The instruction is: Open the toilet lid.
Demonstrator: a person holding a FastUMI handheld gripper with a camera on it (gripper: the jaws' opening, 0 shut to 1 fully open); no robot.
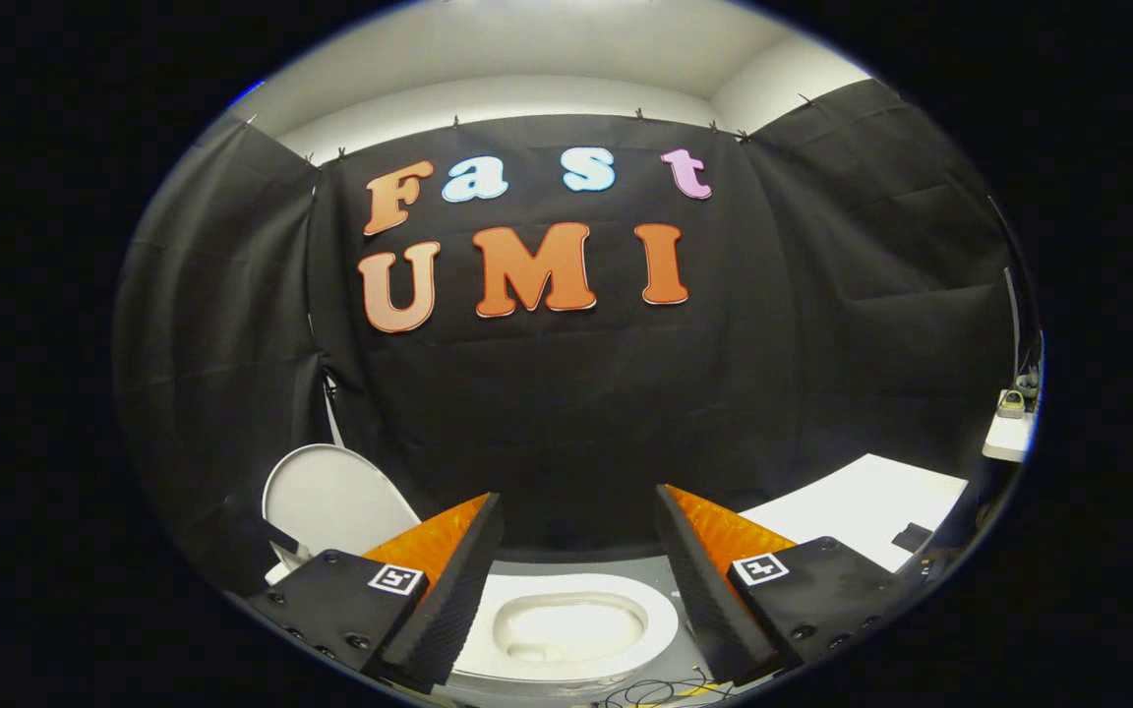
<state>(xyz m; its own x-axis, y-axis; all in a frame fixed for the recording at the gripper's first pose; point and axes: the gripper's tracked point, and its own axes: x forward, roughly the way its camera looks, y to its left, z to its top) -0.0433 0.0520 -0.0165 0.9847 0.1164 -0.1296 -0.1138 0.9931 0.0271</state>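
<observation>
A white toilet bowl (pixel 566 629) with its open rim lies low between my two fingers, below and beyond them. The white oval lid (pixel 330 497) stands raised, up and to the left of the bowl, behind my left finger and against the black cloth wall. My gripper (pixel 578 495) is open, its fingers spread wide and apart from both lid and bowl, with nothing held between them.
A white tabletop (pixel 862 506) with a small dark object on it sits to the right, beyond my right finger. A small white shelf (pixel 1009 438) with items is at the far right. Thin cables (pixel 660 693) lie on the grey floor near the bowl.
</observation>
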